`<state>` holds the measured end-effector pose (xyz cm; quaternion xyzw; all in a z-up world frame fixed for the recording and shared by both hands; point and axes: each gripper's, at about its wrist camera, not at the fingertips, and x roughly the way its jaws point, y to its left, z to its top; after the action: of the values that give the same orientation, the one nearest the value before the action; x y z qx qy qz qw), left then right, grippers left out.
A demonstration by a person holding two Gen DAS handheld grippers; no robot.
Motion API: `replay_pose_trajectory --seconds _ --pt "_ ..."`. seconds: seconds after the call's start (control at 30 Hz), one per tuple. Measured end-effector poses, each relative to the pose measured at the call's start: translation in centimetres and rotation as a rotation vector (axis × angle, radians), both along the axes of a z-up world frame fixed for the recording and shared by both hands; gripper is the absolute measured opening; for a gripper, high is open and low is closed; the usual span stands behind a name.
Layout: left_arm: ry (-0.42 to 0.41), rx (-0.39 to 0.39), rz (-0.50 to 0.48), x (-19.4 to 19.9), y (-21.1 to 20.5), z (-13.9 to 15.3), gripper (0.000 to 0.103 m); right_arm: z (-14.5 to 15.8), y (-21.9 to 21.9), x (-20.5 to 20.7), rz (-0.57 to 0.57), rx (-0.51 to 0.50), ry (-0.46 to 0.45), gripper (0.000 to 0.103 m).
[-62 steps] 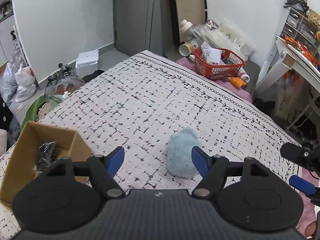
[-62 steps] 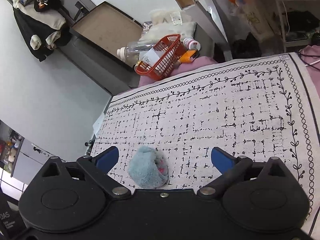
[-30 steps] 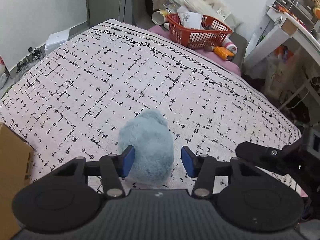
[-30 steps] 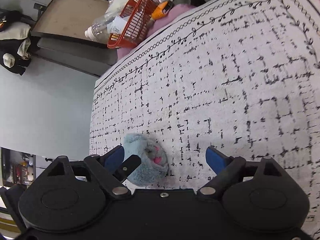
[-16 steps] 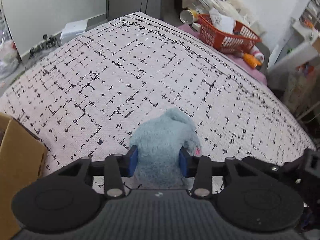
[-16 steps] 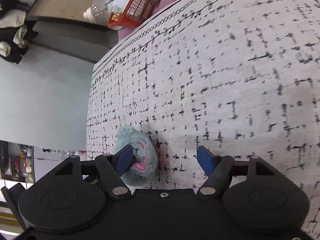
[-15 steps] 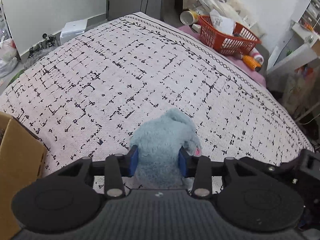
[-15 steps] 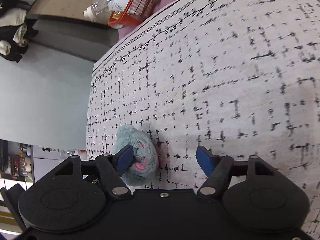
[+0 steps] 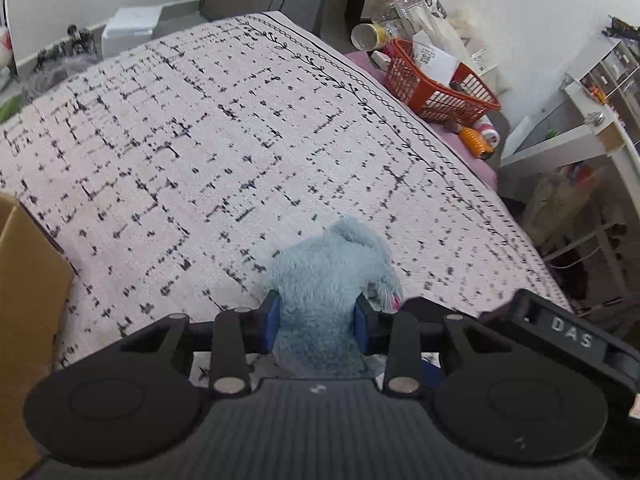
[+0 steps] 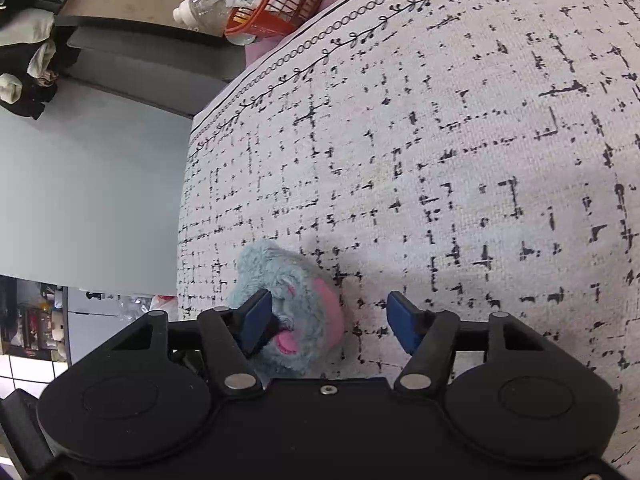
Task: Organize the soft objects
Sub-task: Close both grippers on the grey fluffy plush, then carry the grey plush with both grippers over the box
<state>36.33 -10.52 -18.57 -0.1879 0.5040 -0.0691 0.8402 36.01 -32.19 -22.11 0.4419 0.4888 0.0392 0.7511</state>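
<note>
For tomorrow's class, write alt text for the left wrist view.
The left gripper is shut on a fluffy blue plush toy over a black-patterned white bedspread. A cardboard box sits left; an orange basket lies beyond the bed.

The right gripper (image 10: 330,322) hovers with jaws spread over the patterned bedspread (image 10: 460,152), the blue plush toy (image 10: 296,300) against its left pad.

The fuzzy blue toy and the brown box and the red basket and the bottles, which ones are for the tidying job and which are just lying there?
For the job:
blue plush toy, squeezed in the left gripper
cardboard box at the left
right gripper, open beside the toy

Just lying about:
red basket with papers
clear bottles
patterned bedspread underneath
</note>
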Motion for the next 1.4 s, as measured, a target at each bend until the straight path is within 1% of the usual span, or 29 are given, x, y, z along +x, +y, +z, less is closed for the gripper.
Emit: replay_pose_trajectory --seconds 0.07,0.1,0.13,0.17,0.27,0.47,0.77,0.93,1.13,1.4 --pt "0.005 -0.026 -0.004 -0.2 0.2 0.2 0.035 0.1 0.3 0.1 0.014 0.000 -0.003 0.042" --pt "0.004 -0.040 -0.003 -0.3 0.3 0.4 0.035 0.2 0.5 0.1 0.021 -0.003 -0.004 0.025" --pt "0.000 -0.045 0.000 -0.4 0.4 0.6 0.035 0.2 0.5 0.0 0.030 0.005 -0.011 0.015" --pt "0.000 -0.041 0.000 -0.4 0.4 0.8 0.035 0.4 0.7 0.0 0.038 0.019 -0.022 0.013" --pt "-0.010 -0.050 0.008 -0.9 0.8 1.3 0.035 1.7 1.4 -0.3 0.070 -0.024 -0.073 0.011" --pt "-0.043 -0.035 0.025 -1.9 2.0 3.2 0.035 3.5 2.6 -0.8 0.114 -0.030 -0.126 0.010" --pt "-0.088 -0.018 0.059 -4.0 4.3 5.5 0.035 6.5 5.8 -2.5 0.184 -0.122 -0.218 0.009" --pt "-0.110 -0.013 0.071 -4.9 6.0 6.9 0.035 8.1 7.6 -3.3 0.230 -0.144 -0.279 0.009" --pt "-0.131 -0.016 0.097 -6.0 8.5 8.4 0.035 9.5 9.8 -4.0 0.278 -0.133 -0.327 0.009" --pt "-0.143 -0.019 0.133 -7.8 12.4 9.5 0.035 10.5 12.9 -4.9 0.337 -0.105 -0.353 0.009"
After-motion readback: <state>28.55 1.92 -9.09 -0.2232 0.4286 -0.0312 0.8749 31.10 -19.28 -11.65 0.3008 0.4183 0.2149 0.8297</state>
